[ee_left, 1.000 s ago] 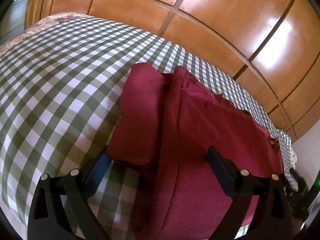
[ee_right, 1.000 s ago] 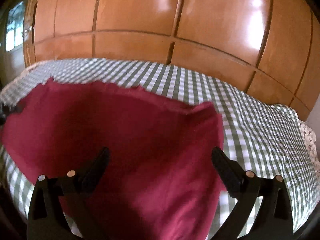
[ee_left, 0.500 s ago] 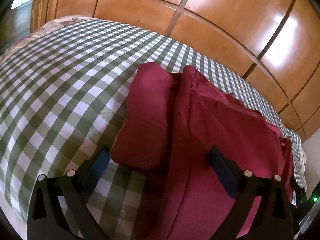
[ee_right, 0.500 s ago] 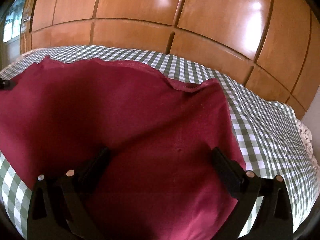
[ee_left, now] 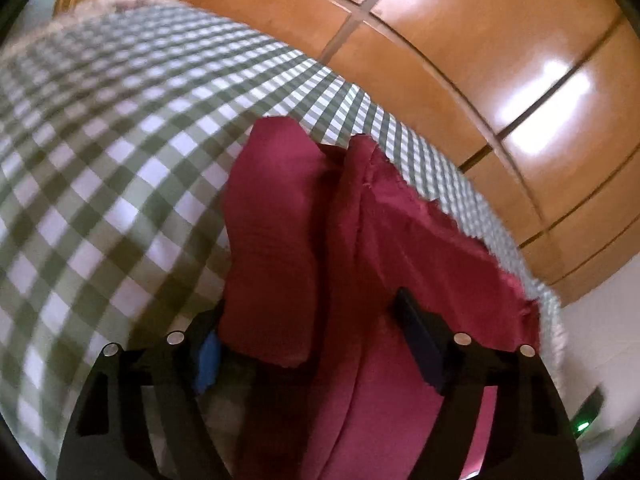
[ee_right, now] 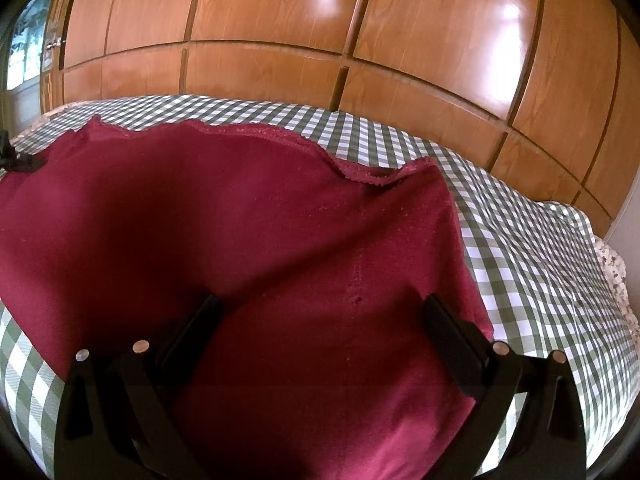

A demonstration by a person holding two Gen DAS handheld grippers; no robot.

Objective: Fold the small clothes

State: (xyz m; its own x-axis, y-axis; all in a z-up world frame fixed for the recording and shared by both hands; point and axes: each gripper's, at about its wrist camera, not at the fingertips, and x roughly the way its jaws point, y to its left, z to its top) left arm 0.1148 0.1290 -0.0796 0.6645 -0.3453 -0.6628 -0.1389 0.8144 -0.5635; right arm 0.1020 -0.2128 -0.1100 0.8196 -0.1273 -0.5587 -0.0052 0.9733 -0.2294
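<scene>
A dark red garment (ee_right: 260, 248) lies spread on a bed with a green and white checked cover (ee_right: 532, 256). In the left wrist view the garment (ee_left: 420, 264) shows a sleeve (ee_left: 272, 240) folded inward beside the body. My left gripper (ee_left: 308, 344) is open, its fingers on either side of the sleeve's near end, just above the cloth. My right gripper (ee_right: 320, 332) is open over the garment's right part, fingers wide apart. The left gripper's tip (ee_right: 16, 160) shows at the garment's far left edge.
A wooden panelled wardrobe (ee_right: 360, 40) stands behind the bed. A window (ee_right: 28, 56) is at the far left. A white wall (ee_left: 600, 320) is at the right in the left wrist view. The checked cover extends to the left (ee_left: 100, 180) of the garment.
Both grippers have moved closer to the garment and stayed open. The left wrist view has tilted and shifted, with motion blur. The garment fills more of the right wrist view.
</scene>
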